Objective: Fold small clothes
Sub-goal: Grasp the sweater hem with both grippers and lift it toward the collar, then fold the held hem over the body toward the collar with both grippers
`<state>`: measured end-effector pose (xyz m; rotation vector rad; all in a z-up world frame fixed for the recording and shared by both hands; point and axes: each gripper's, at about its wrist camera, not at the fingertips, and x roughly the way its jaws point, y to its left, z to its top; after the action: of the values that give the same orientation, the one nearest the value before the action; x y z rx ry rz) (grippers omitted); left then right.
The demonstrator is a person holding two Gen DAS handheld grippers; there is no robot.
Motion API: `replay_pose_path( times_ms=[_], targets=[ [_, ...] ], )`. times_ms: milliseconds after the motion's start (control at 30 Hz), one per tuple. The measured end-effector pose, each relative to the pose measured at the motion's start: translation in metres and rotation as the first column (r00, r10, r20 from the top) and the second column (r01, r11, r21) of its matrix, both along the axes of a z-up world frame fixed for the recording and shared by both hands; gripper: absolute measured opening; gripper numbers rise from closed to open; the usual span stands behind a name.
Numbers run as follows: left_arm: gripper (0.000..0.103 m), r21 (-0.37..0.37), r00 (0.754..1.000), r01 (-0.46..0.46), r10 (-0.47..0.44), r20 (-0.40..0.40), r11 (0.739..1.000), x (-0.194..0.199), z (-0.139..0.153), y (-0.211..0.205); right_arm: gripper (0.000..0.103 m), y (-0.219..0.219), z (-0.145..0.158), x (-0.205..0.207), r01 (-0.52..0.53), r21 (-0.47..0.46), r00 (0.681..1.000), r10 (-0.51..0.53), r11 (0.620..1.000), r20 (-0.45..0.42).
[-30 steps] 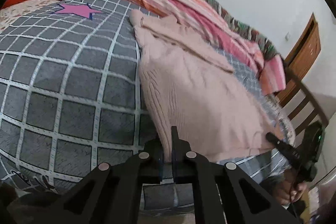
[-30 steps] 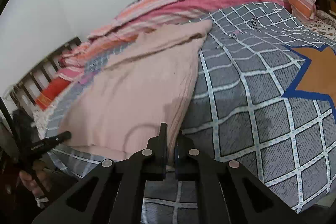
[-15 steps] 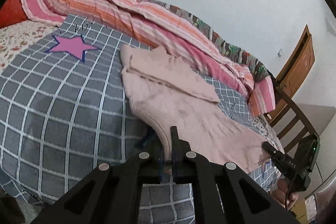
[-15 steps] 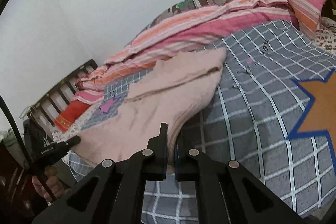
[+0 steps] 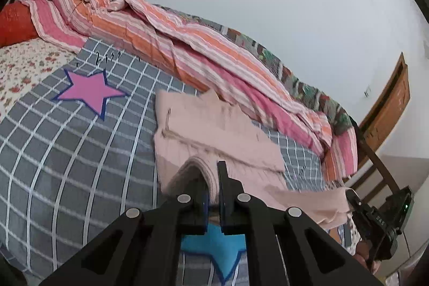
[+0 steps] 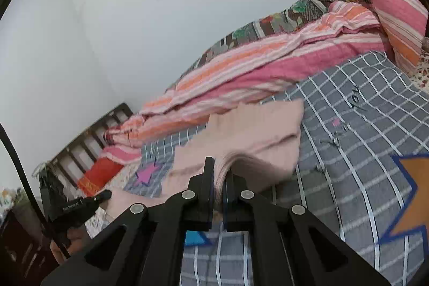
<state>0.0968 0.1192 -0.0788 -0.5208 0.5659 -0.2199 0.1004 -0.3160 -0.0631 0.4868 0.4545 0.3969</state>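
Clearly no box, basket or drawer shows in either view; the things all lie on the bed (image 5: 53, 165), which is covered by a grey checked sheet with a pink star (image 5: 91, 93), a blue star (image 5: 214, 243) near the front edge and an orange star (image 6: 413, 195) further along. Piled along the wall side is a striped pink and orange quilt (image 5: 166, 42), with a darker patterned blanket (image 6: 295, 15) behind it. A red pillow (image 5: 16, 26) sits at the headboard end, and a wooden door (image 5: 388, 109) stands at the other end.

On the sheet lies the pink knitted sweater (image 5: 214, 130), its far part flat with a sleeve folded across it and its near hem lifted off the bed.

Each corner of that hem is pinched. Seen from its own camera, the left hand-held gripper (image 5: 213, 178) is clenched on a fold of the ribbed hem, the knit bunched between its two fingers. Likewise the right hand-held gripper (image 6: 219, 176) is clamped tight on the hem at the other corner. Between the two the hem hangs in a raised, slightly sagging line above the blue star. The person's hand (image 6: 64, 243) shows below the left tool's handle.
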Motion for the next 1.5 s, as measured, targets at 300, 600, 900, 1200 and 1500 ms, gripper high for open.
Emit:
replay_pose_path(
  times_ms=[300, 600, 900, 1200, 1500],
  targets=[
    [0.006, 0.027, 0.999, -0.049, 0.049, 0.016, 0.998, 0.064, 0.022, -0.004, 0.005, -0.008, 0.013, 0.069, 0.060, 0.063, 0.998, -0.058, 0.996, -0.033],
    [0.006, 0.089, 0.997, -0.080, 0.081, -0.007, 0.993, 0.130, 0.021, -0.019, 0.005, -0.003, 0.012, 0.138, 0.076, -0.016, 0.993, -0.077, 0.997, -0.084],
    [0.006, 0.134, 0.994, -0.088, 0.097, -0.056, 0.987, 0.187, 0.003, -0.027, 0.005, 0.008, -0.001, 0.198, 0.066, -0.107, 0.986, -0.081, 0.992, -0.143],
    [0.006, 0.219, 0.992, -0.079, 0.098, -0.078, 0.973, 0.233, -0.010, -0.038, 0.005, 0.016, -0.022, 0.247, 0.056, -0.183, 0.979, -0.090, 0.982, -0.182],
    [0.007, 0.224, 0.987, -0.063, 0.093, -0.128, 0.973, 0.273, -0.031, -0.042, 0.006, 0.020, -0.052, 0.287, 0.043, -0.217, 0.963, -0.098, 0.975, -0.249]
  ],
)
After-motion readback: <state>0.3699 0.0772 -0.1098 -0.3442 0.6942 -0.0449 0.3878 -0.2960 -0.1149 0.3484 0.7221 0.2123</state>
